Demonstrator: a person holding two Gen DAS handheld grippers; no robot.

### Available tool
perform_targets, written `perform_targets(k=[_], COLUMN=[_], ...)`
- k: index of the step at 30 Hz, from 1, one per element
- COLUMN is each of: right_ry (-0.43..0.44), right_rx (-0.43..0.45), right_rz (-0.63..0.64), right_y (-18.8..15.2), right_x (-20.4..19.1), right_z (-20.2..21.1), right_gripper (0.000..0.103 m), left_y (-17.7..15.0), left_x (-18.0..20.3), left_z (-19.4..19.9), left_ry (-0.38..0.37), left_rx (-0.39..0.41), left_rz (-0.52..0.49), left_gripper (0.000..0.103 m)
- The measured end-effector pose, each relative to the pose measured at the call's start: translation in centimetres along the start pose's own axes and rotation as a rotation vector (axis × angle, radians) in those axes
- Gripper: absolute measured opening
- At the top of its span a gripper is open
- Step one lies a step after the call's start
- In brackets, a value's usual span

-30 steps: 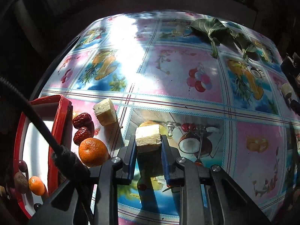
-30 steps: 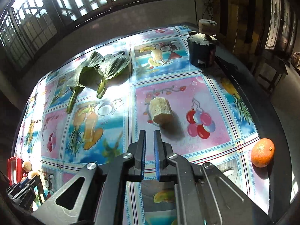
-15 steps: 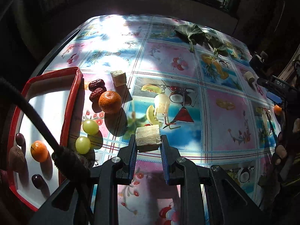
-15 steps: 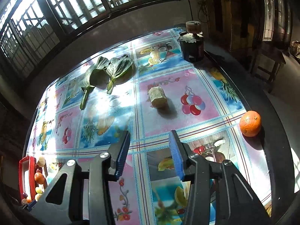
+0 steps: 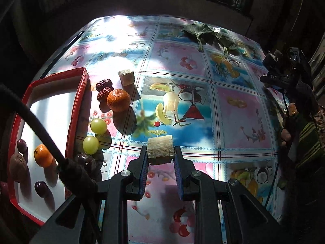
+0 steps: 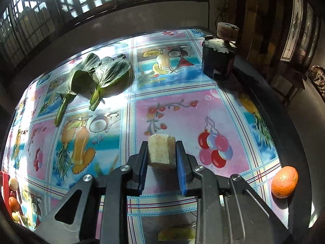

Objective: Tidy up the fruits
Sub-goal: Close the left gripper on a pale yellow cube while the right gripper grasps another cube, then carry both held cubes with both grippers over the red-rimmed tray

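Gripping pale fruit chunk, left claw is held above surface; second chunk is clamped in right claw. Both best lowered gently into red tray, released clear of grapes.

Fruit spread across the tabletop, some already in the tray.

The tray sits at the tabletop's left edge, holding a small orange. Just beside its right rim lie two dates, an orange and two grapes. Leafy greens lie near the far edge; another orange sits by the right edge.
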State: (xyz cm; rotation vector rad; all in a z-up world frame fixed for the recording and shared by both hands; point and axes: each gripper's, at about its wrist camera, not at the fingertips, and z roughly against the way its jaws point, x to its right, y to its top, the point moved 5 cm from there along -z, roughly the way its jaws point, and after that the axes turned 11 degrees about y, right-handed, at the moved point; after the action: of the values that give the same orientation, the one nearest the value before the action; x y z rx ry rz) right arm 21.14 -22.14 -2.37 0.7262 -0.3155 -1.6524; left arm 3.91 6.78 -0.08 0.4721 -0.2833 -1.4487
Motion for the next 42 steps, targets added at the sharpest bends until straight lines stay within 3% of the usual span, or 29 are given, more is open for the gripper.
perform_targets(k=[13,21,26,42], right_ry=[0.378,0.538,0.578,0.547], right_rx=[-0.037,-0.059,-0.042,-0.071], right_rz=[-0.047,-0.047,-0.029,-0.046], right_y=[-15.1,-19.5,-20.8,-23.4], right_x=[-9.1,-13.9,-15.9,-16.8], right_z=[10.8,14.0,15.1,14.8], right_gripper=[0.027,0.028,0.028,0.028], left_y=[-2.9,-4.7,-5.5,-6.1], left_x=[-1.9,-4.4,-5.5,-6.4], left_z=[3.5,4.8,5.2,6.7], left_ry=[0.045,0.09,0.105,0.059], left_rx=[0.053,0.069,0.07,0.102], left_rz=[0.011,0.043,0.056,0.066], left_gripper=[0.023,0.023,0.023,0.023])
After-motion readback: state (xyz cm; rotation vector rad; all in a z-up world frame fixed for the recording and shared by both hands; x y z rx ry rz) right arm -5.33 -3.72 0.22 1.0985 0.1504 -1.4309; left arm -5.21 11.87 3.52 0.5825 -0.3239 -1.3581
